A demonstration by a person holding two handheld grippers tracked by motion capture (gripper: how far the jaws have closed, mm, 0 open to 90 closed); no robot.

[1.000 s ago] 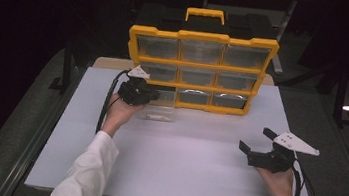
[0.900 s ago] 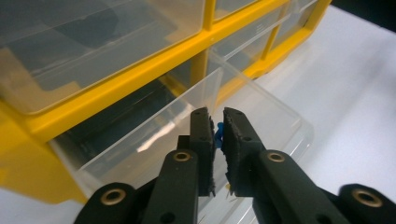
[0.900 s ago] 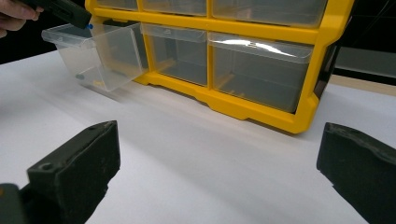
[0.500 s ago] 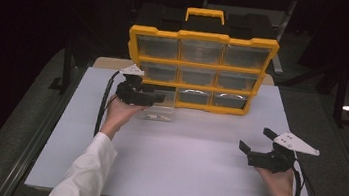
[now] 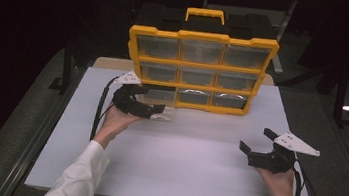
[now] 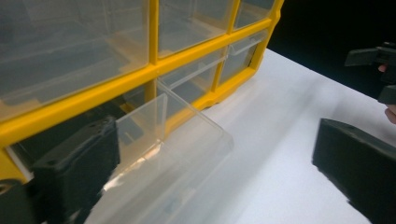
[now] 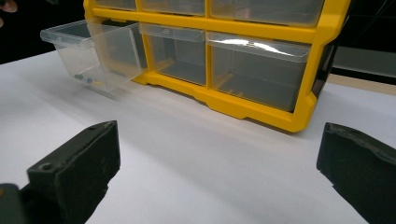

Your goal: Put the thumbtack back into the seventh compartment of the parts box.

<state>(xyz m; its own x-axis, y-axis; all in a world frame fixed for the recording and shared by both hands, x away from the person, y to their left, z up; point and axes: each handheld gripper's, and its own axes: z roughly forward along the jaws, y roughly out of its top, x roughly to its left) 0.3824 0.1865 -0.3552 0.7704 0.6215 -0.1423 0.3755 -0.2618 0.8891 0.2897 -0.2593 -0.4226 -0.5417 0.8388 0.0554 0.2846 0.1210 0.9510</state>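
A yellow organizer (image 5: 201, 65) with clear drawers stands upright at the back of the white table (image 5: 178, 174). Its bottom-left drawer (image 5: 162, 99) is pulled out and tilts down toward the table. My left gripper (image 5: 156, 112) is open around that drawer's front. In the left gripper view the clear drawer (image 6: 187, 135) lies between the wide-apart jaws of the left gripper (image 6: 215, 140), close to the left one. My right gripper (image 5: 257, 141) is open over the table's right front. The right gripper view has my right gripper (image 7: 219, 140) facing the organizer (image 7: 243, 25), and small coloured bits lie in the drawer (image 7: 88, 51).
A yellow carry handle (image 5: 205, 15) tops the organizer. The other drawers look pushed in. Bare white tabletop (image 7: 187, 154) stretches between the two hands. Black cables trail from both grippers. Dark floor surrounds the table.
My left gripper has come a little lower and nearer to the person, beside the pulled-out drawer. The right gripper has stayed where it was.
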